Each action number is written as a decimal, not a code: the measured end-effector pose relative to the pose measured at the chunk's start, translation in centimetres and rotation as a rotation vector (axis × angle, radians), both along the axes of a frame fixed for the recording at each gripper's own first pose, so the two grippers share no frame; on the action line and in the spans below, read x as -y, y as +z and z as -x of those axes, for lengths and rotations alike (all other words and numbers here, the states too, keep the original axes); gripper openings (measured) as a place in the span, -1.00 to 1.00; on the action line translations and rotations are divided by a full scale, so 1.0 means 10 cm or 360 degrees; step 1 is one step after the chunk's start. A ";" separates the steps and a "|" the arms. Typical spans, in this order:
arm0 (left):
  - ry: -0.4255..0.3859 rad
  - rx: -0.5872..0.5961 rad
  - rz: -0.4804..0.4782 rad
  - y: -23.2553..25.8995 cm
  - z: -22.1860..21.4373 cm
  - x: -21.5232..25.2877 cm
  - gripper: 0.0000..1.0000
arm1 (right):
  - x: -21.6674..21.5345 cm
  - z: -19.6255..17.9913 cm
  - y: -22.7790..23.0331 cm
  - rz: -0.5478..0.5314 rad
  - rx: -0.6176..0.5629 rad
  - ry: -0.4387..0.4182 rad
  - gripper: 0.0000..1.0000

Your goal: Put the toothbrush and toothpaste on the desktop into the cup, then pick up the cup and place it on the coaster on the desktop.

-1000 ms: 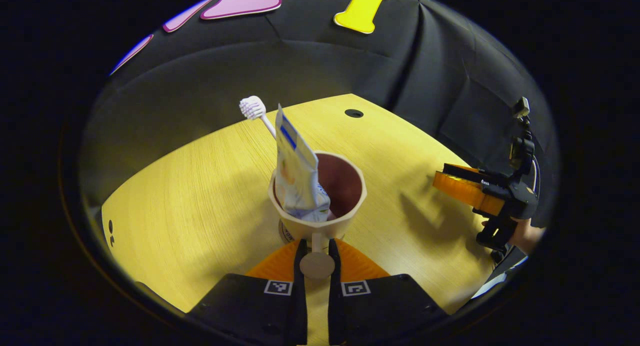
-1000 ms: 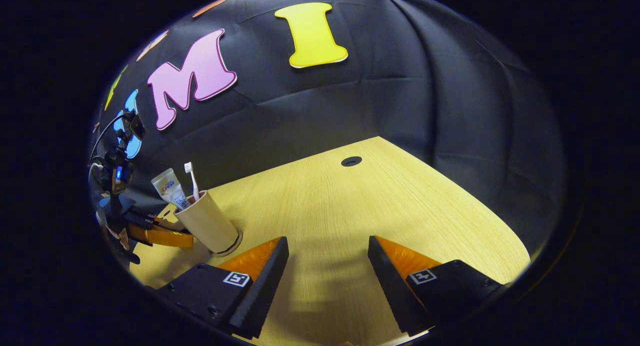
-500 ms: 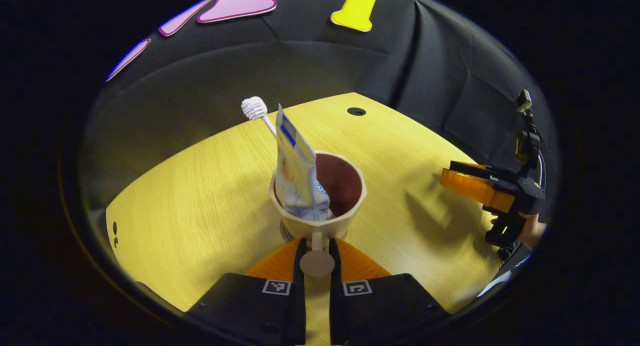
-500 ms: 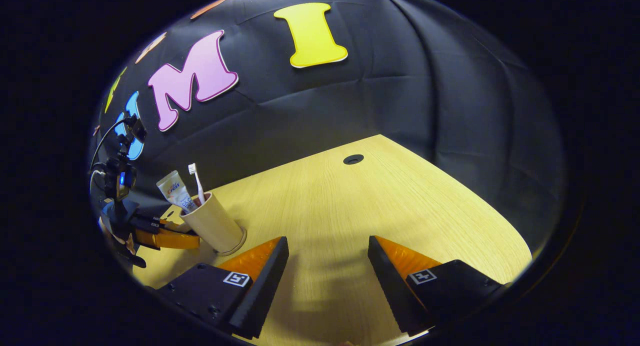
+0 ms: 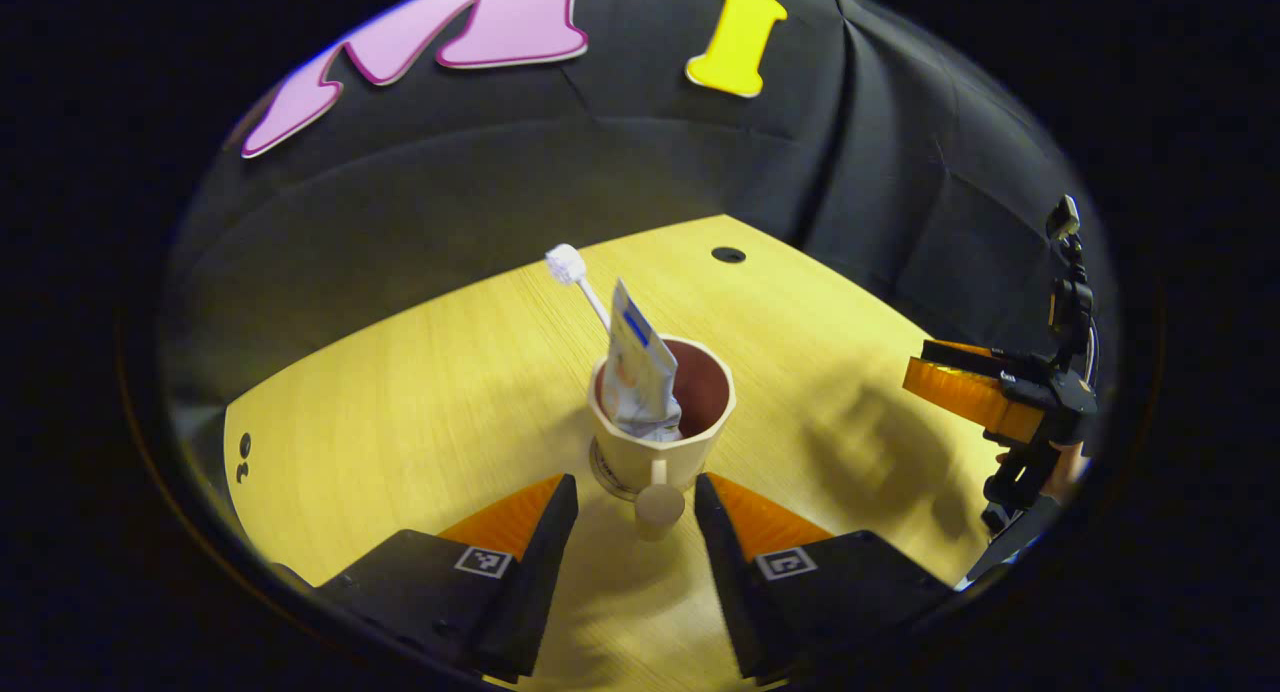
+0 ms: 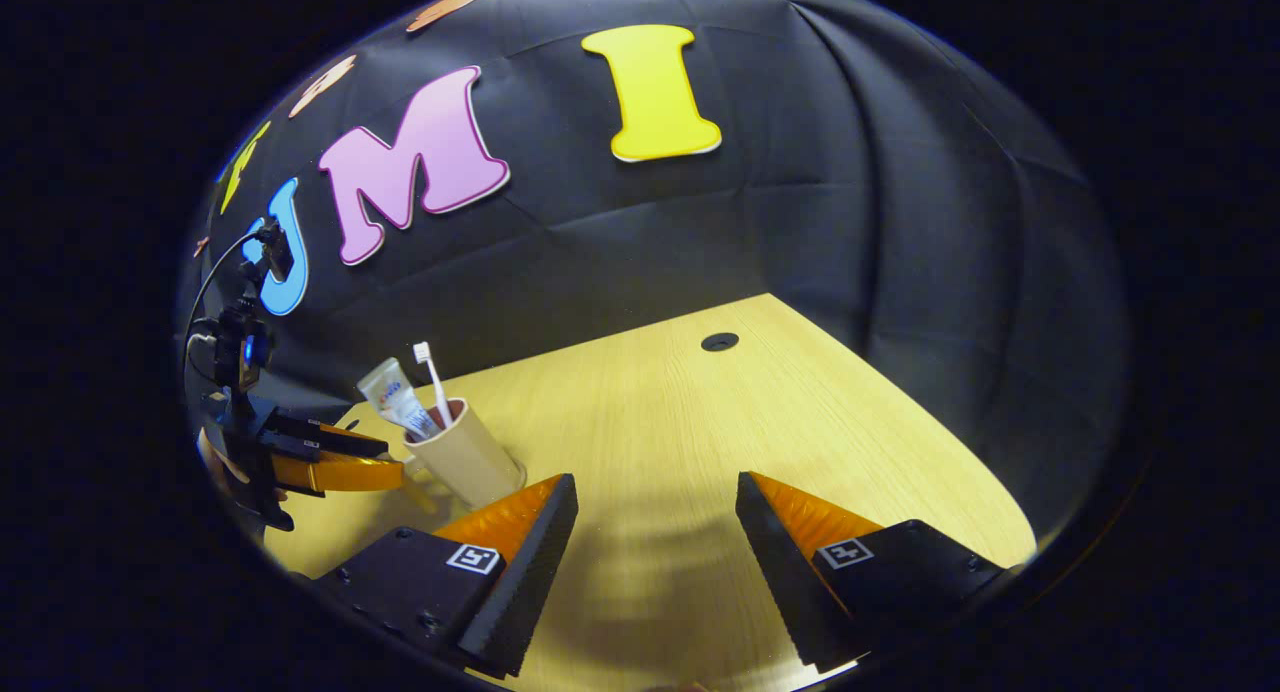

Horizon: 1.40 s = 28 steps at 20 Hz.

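A: Cup (image 5: pixel 662 427), holding toothbrush (image 5: pixel 578 277) and toothpaste (image 5: pixel 640 377), stands on a coaster (image 5: pixel 606 478) mid-desk (image 5: pixel 420 392). The left gripper view shows its handle (image 5: pixel 659 504) between the left tool's (image 5: pixel 628 507) wide, untouching fingers.

B: The right gripper view shows the cup's outer wall (image 6: pixel 462 457) near the desk's left edge; the right tool (image 6: pixel 657 510) is wide, empty. Tube lettering is illegible.

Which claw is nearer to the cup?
Left. The left claw stands open right at the cup, its handle between the fingers. The right claw is farther off, over bare desk beside it.
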<state>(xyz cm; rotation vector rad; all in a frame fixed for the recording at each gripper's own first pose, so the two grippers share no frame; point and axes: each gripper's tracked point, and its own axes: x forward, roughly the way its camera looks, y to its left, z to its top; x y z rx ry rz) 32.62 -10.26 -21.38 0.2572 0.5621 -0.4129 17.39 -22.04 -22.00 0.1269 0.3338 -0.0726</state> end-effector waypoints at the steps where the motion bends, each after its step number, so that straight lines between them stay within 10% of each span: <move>1: 0.0018 0.0032 0.0039 0.07 0.06 -0.06 0.67 | -0.05 0.03 0.10 0.0025 0.0016 0.0013 0.97; 3: 0.0068 0.0106 0.0092 0.28 0.31 -0.23 1.00 | -0.21 0.12 0.32 0.0067 0.0039 0.0048 0.96; 14: 0.0836 0.0572 0.0422 1.27 2.43 -1.72 0.99 | -1.28 1.08 1.71 0.0154 0.0252 0.0183 0.95; 28: 0.1003 0.0915 0.0492 1.70 4.23 -2.29 0.99 | -1.36 2.56 2.22 0.0082 0.0398 0.0091 0.95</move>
